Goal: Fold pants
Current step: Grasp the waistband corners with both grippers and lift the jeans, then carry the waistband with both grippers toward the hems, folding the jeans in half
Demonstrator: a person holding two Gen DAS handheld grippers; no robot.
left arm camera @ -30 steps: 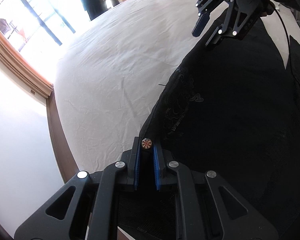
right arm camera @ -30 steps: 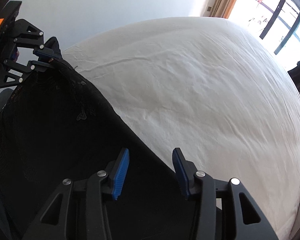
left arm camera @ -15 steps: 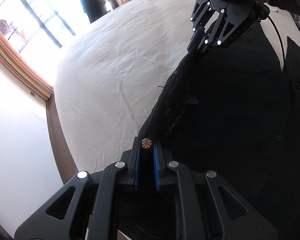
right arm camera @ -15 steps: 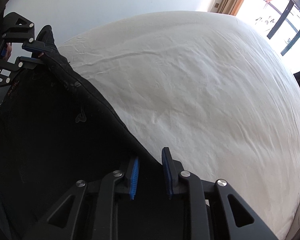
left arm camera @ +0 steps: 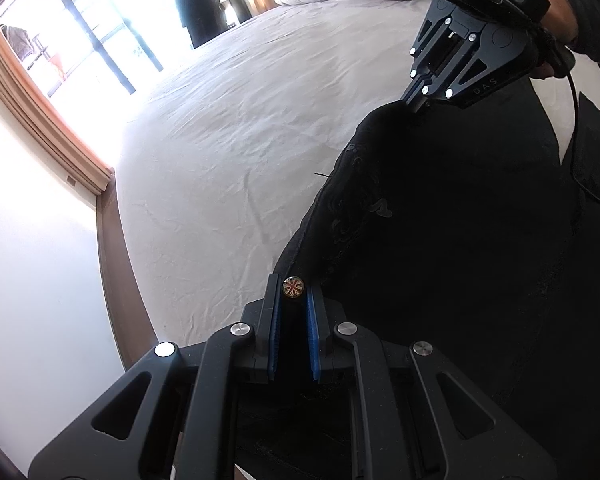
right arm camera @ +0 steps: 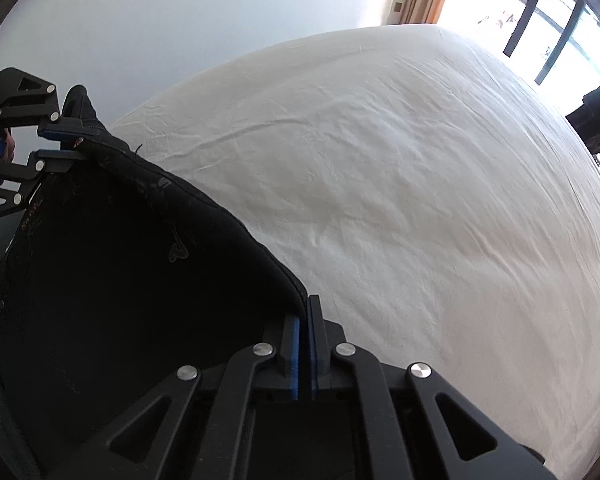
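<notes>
Left wrist view: left gripper [left arm camera: 293, 300] pinched on waistband of black pants [left arm camera: 460, 220] beside a metal button [left arm camera: 293, 286]; pants spread over white bed sheet [left arm camera: 240, 140]. Right gripper [left arm camera: 417, 103] clamped on far waistband corner.

Right wrist view: right gripper [right arm camera: 303, 320] pressed together on pants [right arm camera: 120, 260] edge; left gripper [right arm camera: 66, 144] pinched on opposite corner, above bed sheet [right arm camera: 400, 180].

Strong daylight pours through the window [left arm camera: 80, 40], blown out to white glare; the bed sheet [right arm camera: 400, 200] is evenly lit, creases crisp; the black pants [left arm camera: 460, 240] swallow detail in shadow; fisheye bending curves every edge, corners vignetted dark; focus sharp throughout.
</notes>
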